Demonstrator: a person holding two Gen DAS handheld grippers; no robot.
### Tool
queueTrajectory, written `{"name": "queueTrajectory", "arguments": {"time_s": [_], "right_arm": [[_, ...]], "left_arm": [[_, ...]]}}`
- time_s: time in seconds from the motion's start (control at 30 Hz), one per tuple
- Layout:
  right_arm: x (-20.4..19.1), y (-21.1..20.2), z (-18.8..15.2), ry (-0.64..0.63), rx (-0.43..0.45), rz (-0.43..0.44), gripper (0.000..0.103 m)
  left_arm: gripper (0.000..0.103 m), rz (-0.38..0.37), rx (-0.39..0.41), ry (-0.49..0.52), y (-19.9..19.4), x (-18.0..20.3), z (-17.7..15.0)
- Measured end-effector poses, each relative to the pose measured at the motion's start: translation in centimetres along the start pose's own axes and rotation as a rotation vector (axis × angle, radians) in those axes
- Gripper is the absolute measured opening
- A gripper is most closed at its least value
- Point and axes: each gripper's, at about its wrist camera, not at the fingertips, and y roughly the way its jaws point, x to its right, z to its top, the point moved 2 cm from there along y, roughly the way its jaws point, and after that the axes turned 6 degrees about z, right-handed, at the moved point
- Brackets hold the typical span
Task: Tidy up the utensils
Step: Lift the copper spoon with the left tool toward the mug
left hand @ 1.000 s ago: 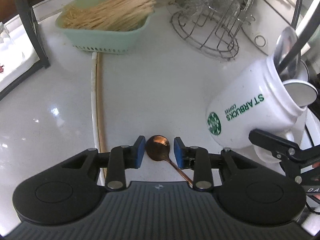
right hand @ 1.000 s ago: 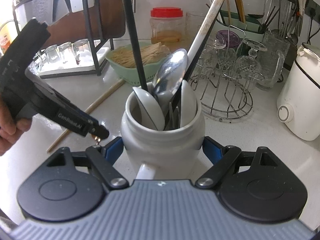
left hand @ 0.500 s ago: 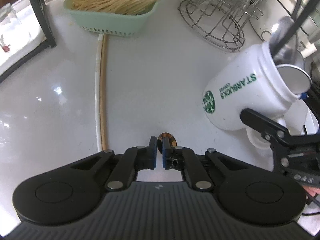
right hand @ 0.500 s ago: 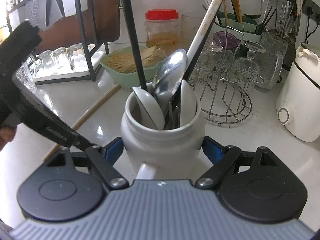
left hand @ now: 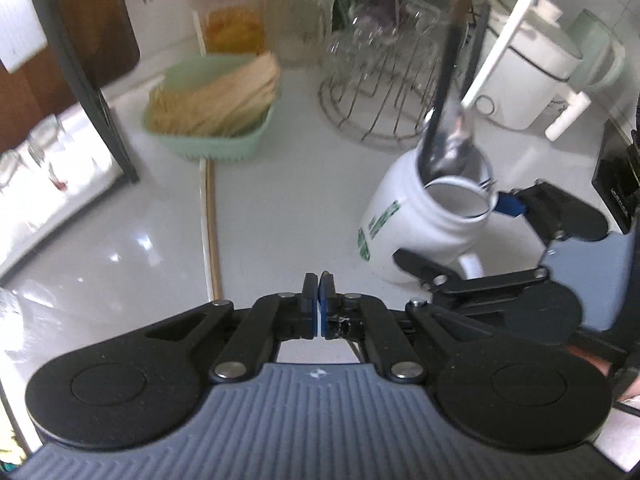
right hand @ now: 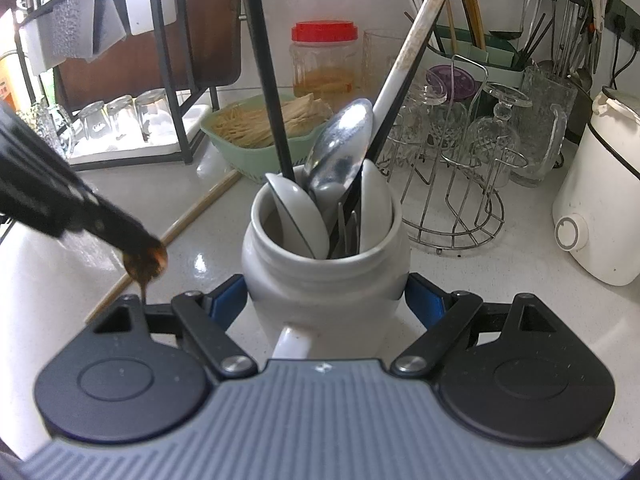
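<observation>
Copper-coloured and small, the teaspoon (right hand: 146, 262) hangs bowl-up from the tips of the left gripper (right hand: 154, 246), lifted clear of the white countertop (left hand: 272, 184). In the left wrist view the blue pads (left hand: 327, 300) are pressed almost flat together, and the spoon itself is hidden there behind them; only the right wrist view shows the bowl pinched at the tips with the thin handle dangling below.

The right gripper (right hand: 326, 300) has its fingers spread wide around the belly of the white Starbucks mug (right hand: 326, 276), clasping it, with the handle facing back toward the camera. The mug already holds a large steel spoon (right hand: 340, 144), white ceramic spoons, forks, a black-handled utensil and a long white handle, so it looks crowded. From the left wrist view it seems tipped toward the left hand.

I'd judge the teaspoon light and stiff but slick, and a grip on the rounded bowl is a poor one: it could pivot or slide out. A hold on the neck or the handle would be steadier. The free space in the mug appears to be at the near left of the rim, beside the ceramic spoon (right hand: 298, 212). The mug is heavy, glazed and breakable, and top-heavy with those long handles.

A pair of long chopsticks (left hand: 211, 216) lies on the counter near the green basket (left hand: 216, 148).
</observation>
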Motion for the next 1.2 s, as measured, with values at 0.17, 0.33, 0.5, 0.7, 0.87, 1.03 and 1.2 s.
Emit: {"name": "queueTrajectory", "arguments": {"time_s": [0.17, 0.33, 0.5, 0.7, 0.87, 1.03, 1.2], "right_arm": [[0.0, 0.0, 0.0, 0.002, 0.004, -0.002, 0.088], [-0.1, -0.1, -0.2, 0.003, 0.014, -0.004, 0.088], [-0.3, -0.2, -0.3, 0.000, 0.016, 0.001, 0.088], [-0.8, -0.3, -0.4, -0.011, 0.019, 0.010, 0.088], [-0.9, -0.3, -0.4, -0.019, 0.020, 0.013, 0.088], [-1.1, -0.4, -0.5, -0.027, 0.020, 0.018, 0.088], [-1.2, -0.4, -0.6, -0.034, 0.019, 0.023, 0.088]], "left_arm": [[0.001, 0.025, 0.030, 0.018, -2.1, 0.8, 0.4], [0.001, 0.047, 0.042, 0.028, -3.5, 1.1, 0.6], [0.001, 0.061, 0.062, 0.032, -5.0, 1.5, 1.1], [0.001, 0.076, 0.107, 0.042, -7.6, 1.7, 2.0], [0.001, 0.079, 0.160, 0.054, -10.4, 2.0, 3.1], [0.001, 0.076, 0.222, 0.072, -13.5, 2.4, 4.3], [0.001, 0.086, 0.293, 0.097, -16.1, 2.9, 5.6]]}}
